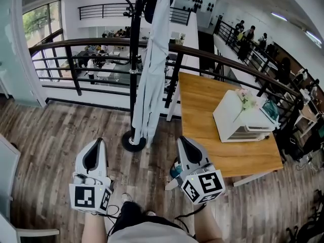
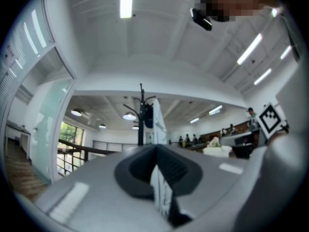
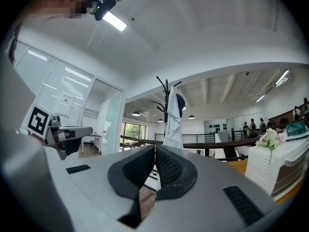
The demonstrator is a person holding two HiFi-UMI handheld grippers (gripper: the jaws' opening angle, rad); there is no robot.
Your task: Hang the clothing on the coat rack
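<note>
A black coat rack (image 1: pixel 134 59) stands on the wood floor by the railing, its round base (image 1: pixel 133 142) just ahead of me. A long white garment (image 1: pixel 152 70) hangs from its top down to near the floor, and a dark item (image 1: pixel 152 6) hangs above it. My left gripper (image 1: pixel 96 145) and right gripper (image 1: pixel 183 142) are low in front of me, short of the base, both shut with nothing held. In the left gripper view the rack (image 2: pixel 141 117) and garment (image 2: pixel 158 122) rise beyond the closed gripper (image 2: pixel 155 150). The right gripper view shows the garment (image 3: pixel 173 120) beyond its gripper (image 3: pixel 155 151).
A dark metal railing (image 1: pixel 202 54) runs behind the rack. A wooden table (image 1: pixel 223 146) at the right carries a white drawer unit (image 1: pixel 240 120) with flowers. A glass wall (image 1: pixel 12 44) is at the left. Several people stand far off at the right (image 1: pixel 245 34).
</note>
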